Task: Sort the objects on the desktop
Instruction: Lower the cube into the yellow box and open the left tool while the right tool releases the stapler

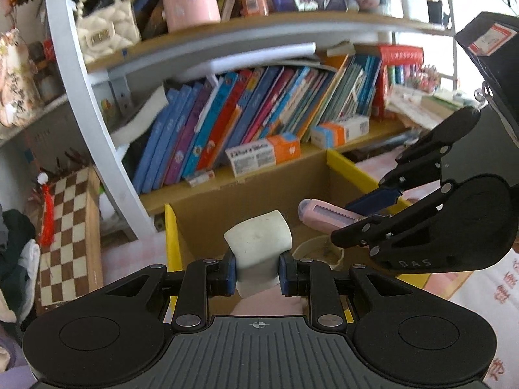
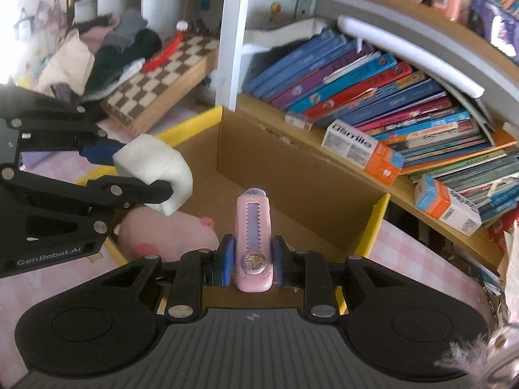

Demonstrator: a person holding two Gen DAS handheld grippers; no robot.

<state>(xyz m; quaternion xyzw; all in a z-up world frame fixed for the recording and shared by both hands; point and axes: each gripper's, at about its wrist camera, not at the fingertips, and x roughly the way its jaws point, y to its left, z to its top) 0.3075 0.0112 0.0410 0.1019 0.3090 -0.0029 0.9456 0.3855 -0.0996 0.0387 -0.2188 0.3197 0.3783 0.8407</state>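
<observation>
Above the open cardboard box (image 1: 227, 194), two held items are in view. The white eraser block (image 1: 258, 243) sits pinched between the blue pads (image 1: 231, 272) of the left tool (image 1: 256, 274); the block is squeezed at its lower part and flares wider above the pads. The pink utility knife (image 2: 252, 243) is clamped lengthwise between the pads of the right tool (image 2: 252, 264), its rounded tip pointing away from the camera and its star-marked slider button near the pads. Both tools are closed on their loads, and both loads hang over the box interior without touching its walls.

From the left wrist view, the right tool (image 1: 366, 217) enters from the right side, carrying the knife (image 1: 324, 215) just beside and slightly beyond the eraser. From the right wrist view, the left tool (image 2: 142, 175) enters from the left with the eraser (image 2: 155, 168) held at a tilt.

The box has brown inner walls and yellow top edges (image 2: 379, 214). Inside it lie a pink plush toy (image 2: 168, 233) and, seen from the left wrist, a round pale container (image 1: 319, 249) below the knife.

The box stands on a desk with a pink checked cover (image 2: 405, 259). Behind the box, a wooden shelf (image 1: 181, 194) carries a leaning row of books (image 1: 243, 120) and small orange-and-white cartons (image 1: 262, 155). A chessboard case (image 1: 68, 233) with a red tassel (image 1: 47, 217) leans at the left of the shelf unit.
</observation>
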